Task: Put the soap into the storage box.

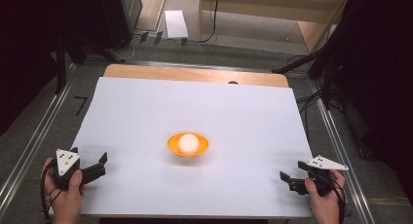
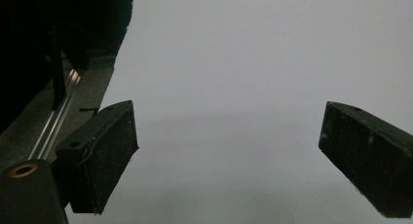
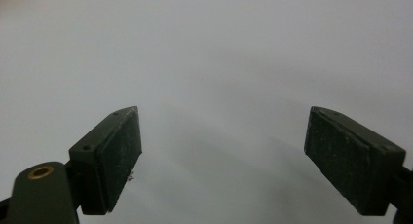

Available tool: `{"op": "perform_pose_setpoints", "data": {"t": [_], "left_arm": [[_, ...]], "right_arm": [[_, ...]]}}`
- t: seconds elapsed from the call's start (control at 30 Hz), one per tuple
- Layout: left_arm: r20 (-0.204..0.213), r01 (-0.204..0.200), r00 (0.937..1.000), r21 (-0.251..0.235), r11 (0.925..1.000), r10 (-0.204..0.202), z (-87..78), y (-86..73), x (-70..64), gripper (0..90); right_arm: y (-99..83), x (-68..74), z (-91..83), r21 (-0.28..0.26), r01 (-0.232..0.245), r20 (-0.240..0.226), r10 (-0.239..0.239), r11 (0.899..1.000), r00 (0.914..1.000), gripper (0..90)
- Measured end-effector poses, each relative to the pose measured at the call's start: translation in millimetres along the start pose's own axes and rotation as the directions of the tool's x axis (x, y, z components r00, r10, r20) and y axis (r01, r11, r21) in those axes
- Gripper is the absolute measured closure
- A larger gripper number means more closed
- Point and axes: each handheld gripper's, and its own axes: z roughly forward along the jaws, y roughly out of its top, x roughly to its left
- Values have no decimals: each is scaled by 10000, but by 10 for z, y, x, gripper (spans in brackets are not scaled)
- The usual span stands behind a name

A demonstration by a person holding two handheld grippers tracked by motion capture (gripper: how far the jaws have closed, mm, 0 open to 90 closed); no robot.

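Left gripper (image 1: 92,166) and right gripper (image 1: 292,177) wide apart at near corners; ball (image 1: 188,142) in bowl (image 1: 172,145) mid-sheet

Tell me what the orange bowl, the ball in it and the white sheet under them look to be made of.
Orange bowl: probably plastic, given its even, saturated colour and smooth rim. Ball: smooth and off-white with a soft glow, perhaps plastic or an egg-like shell; the picture leaves this open. White sheet: matte, flat paper or thin board, with straight edges lying over the wooden table.

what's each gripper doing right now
left gripper: open, holding nothing, over the white sheet.
right gripper: open, holding nothing, over the same sheet.
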Motion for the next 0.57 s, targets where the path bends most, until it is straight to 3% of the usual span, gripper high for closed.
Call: {"op": "perform_pose_setpoints", "data": {"t": [0.13,0.27,0.57], "left_arm": [[30,48,10000,-32,10000,-48,-1,0,7,72],[117,251,9996,-75,9997,-250,-8,-1,29,72],[125,243,9996,-63,9997,-242,-7,-1,26,72]], "right_arm": [[-78,-31,-61,-489,-90,1,90,9988,10000,140],[-167,-52,-115,-995,-112,282,141,9950,9995,138],[-291,-104,-174,-1496,-630,191,666,9867,9976,138]]}}
